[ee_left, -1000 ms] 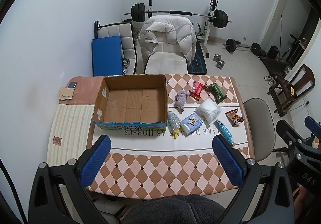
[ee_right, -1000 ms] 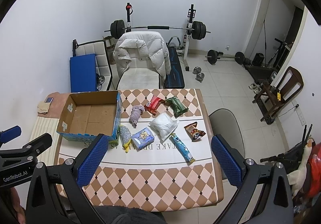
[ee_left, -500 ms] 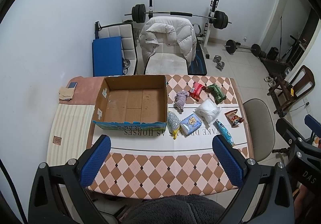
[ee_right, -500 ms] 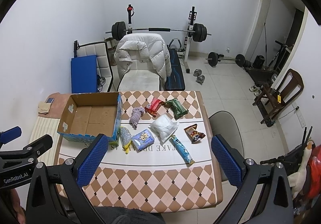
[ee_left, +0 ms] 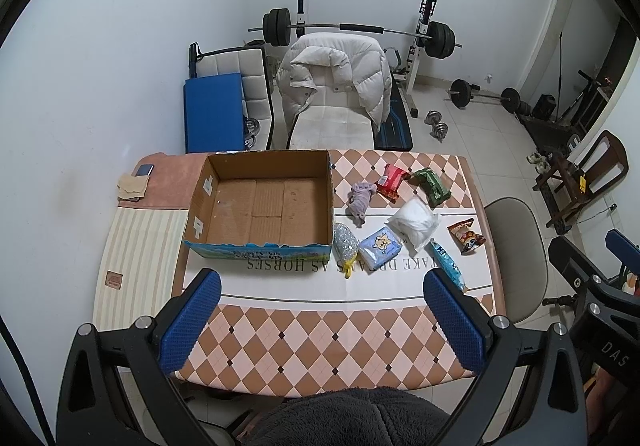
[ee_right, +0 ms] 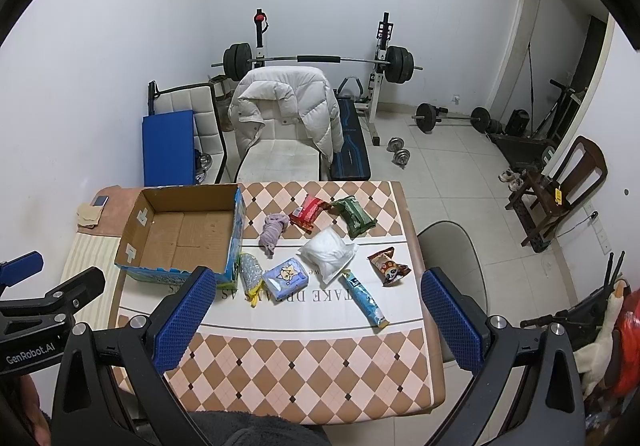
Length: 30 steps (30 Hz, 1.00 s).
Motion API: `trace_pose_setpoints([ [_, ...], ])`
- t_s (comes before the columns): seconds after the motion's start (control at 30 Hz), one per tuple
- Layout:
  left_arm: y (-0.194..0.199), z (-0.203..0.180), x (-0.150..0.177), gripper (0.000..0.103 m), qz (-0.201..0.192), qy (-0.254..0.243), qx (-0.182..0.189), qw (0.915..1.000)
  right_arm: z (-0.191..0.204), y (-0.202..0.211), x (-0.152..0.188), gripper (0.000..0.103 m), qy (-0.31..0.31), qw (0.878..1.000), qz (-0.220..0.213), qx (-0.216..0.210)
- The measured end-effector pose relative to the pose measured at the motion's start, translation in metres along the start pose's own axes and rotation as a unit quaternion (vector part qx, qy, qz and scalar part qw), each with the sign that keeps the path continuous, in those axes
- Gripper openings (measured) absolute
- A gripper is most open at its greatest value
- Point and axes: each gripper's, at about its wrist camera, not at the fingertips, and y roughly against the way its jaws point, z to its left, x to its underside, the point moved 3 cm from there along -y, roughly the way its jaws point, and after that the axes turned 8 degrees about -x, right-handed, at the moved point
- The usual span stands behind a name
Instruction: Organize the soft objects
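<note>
Both grippers are held high above the table [ee_left: 320,326], each with its blue-padded fingers spread wide and nothing between them: the left gripper [ee_left: 322,320] and the right gripper [ee_right: 316,316]. The cardboard box [ee_left: 264,202] is taken as the landmark; it stands open-topped, and nothing is seen inside it. The soft objects are laid out on the table to the right of the box. Just beside its near right corner lies a silvery pouch [ee_left: 345,242], with a blue tissue pack [ee_left: 380,246] next to it. Further right are seen a white plastic bag [ee_left: 416,222], a long blue sachet [ee_left: 448,266] and a cartoon snack bag [ee_left: 466,236]. Toward the far edge, right of the box, lie a crumpled purple cloth [ee_left: 360,200], a red packet [ee_left: 392,182] and a green packet [ee_left: 432,186]. A chair draped with a white puffer jacket [ee_left: 336,82] stands beyond the box, a weight bench behind it
</note>
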Motion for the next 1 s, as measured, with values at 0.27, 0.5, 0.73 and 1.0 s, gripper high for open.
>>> trace_pose_setpoints([
  [0.27, -0.002, -0.001, -0.005, 0.103, 0.002, -0.003, 0.002, 1.0000, -0.006, -0.008, -0.006, 0.103, -0.017, 1.000, 0.006, -0.018],
  [0.5, -0.078, -0.041, -0.023, 0.103, 0.016, -0.075, -0.015, 0.9969, -0.061, -0.079, -0.008, 0.103, -0.069, 0.995, 0.059, -0.042],
  [0.73, -0.216, -0.114, -0.033, 0.103, 0.063, -0.218, -0.055, 0.9725, -0.113, -0.227, 0.000, 0.103, -0.051, 0.985, 0.156, -0.046],
  [1.0, -0.352, -0.164, 0.011, 0.103, 0.162, -0.325, -0.063, 0.9293, -0.125, -0.443, 0.019, 0.103, 0.025, 0.949, 0.305, -0.078],
])
